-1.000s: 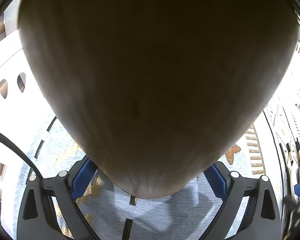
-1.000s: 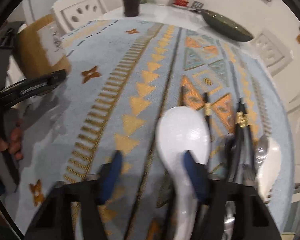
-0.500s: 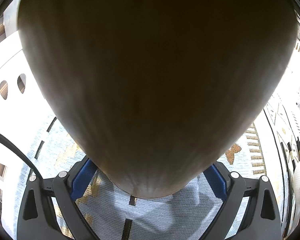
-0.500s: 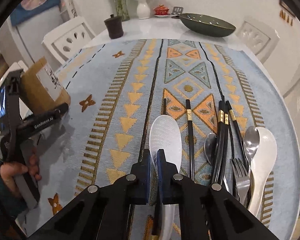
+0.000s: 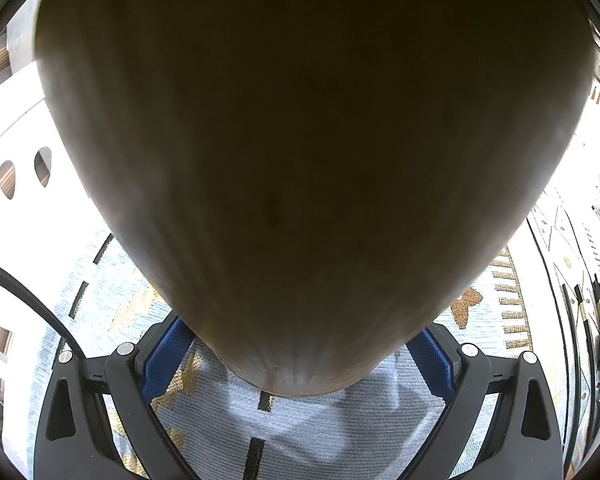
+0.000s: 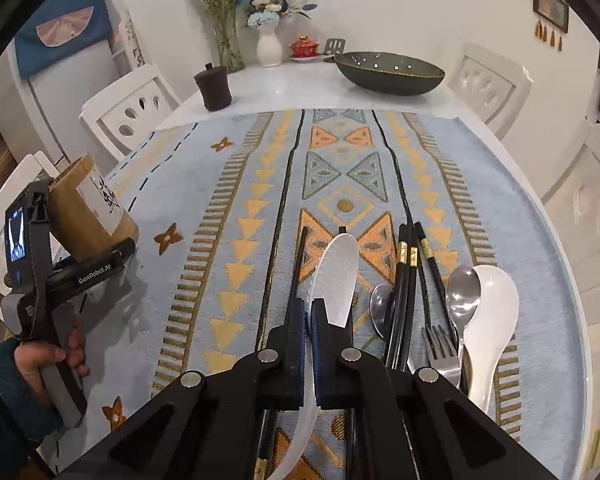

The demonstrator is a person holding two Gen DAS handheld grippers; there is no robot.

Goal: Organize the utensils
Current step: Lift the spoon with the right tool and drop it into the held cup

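At the left edge of the tabletop [image 6: 380,88], a person's hand [image 6: 46,360] holds the left gripper [image 5: 300,364]. Its two blue pads [image 5: 164,356] press on the sides of one brown bamboo cup [image 6: 88,208], so it is holding the cup. In the left wrist view the cup fills almost the whole picture. The cup leans, with its open top toward the left edge, and it has one white label [image 6: 106,198] on it.

One blue patterned mat [image 6: 228,184] covers most of the tabletop.

In the middle, near the front edge, the right gripper [image 6: 309,340] is squeezed tight on one white plastic rice scoop [image 6: 336,276]. The scoop is thin and stands on its edge between the fingers. Its wide end points away toward the far edge, and its curved handle runs back under the gripper. It looks lifted off the mat. Just to its left, one black chopstick [image 6: 298,268] lies on the mat, pointing the same way.

To the right of the scoop is a pile on the mat near the front right edge. It has three black chopsticks with gold bands [image 6: 408,272], two shiny metal spoons [image 6: 462,294], one metal fork [image 6: 440,348] and one big white spoon [image 6: 488,320]. They all lie long-ways from front to back, with the spoon bowls toward the far edge.

At the far edge stand one dark cup with a lid [image 6: 214,90], one white vase of flowers [image 6: 269,46], one small red pot [image 6: 303,46] and one wide dark green bowl [image 6: 388,74].
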